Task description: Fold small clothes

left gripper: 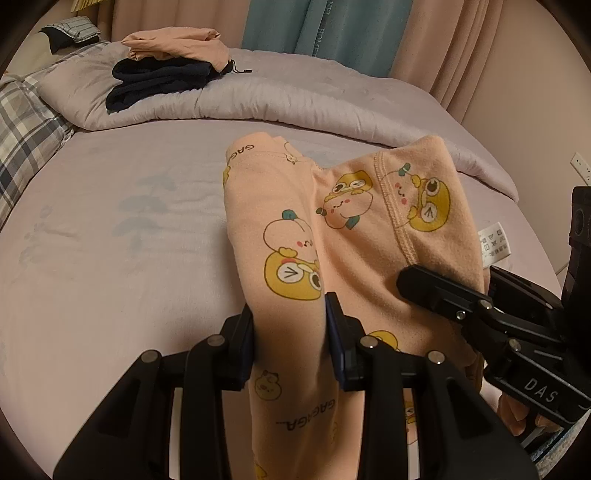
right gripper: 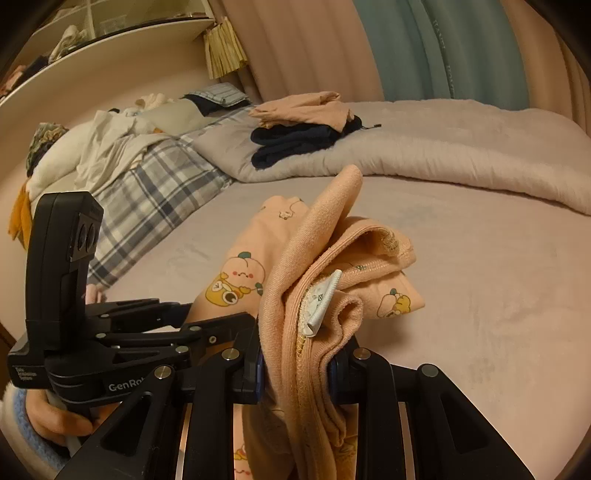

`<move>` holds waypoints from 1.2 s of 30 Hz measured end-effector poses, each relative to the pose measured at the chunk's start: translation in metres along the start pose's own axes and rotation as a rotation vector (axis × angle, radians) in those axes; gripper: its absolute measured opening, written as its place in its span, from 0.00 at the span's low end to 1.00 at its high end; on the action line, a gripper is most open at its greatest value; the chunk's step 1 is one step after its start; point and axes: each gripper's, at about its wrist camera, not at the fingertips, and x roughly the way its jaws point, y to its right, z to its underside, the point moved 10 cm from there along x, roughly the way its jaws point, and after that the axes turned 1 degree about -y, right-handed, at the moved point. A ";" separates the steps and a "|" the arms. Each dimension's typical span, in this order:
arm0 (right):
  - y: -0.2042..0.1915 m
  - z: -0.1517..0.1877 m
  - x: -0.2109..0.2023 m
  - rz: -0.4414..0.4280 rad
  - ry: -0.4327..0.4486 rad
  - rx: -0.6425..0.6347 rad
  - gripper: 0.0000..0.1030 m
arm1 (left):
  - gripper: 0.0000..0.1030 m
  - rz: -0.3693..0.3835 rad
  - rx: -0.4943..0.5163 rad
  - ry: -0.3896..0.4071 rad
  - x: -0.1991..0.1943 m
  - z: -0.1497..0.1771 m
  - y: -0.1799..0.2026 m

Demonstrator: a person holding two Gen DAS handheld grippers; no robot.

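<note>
Both grippers pinch the peach printed garment [left gripper: 295, 229] over the bed [left gripper: 129, 221]: my left gripper [left gripper: 290, 332] clamps one bunched end, right gripper [right gripper: 295, 362] the waistband edge, cloth's long axis running away from me, hands side by side

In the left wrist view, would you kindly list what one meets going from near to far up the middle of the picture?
Left gripper → peach cartoon-print garment → bare sheet → rolled quilt → teal curtain.
</note>
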 end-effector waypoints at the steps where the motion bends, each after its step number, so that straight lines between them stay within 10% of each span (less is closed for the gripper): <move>1: 0.001 -0.001 0.002 0.000 -0.002 0.002 0.26 | 0.32 -0.001 -0.001 -0.002 0.002 0.000 0.000; 36: 0.039 0.004 0.057 0.018 -0.109 0.082 0.26 | 0.33 -0.047 -0.026 -0.100 0.081 -0.010 -0.023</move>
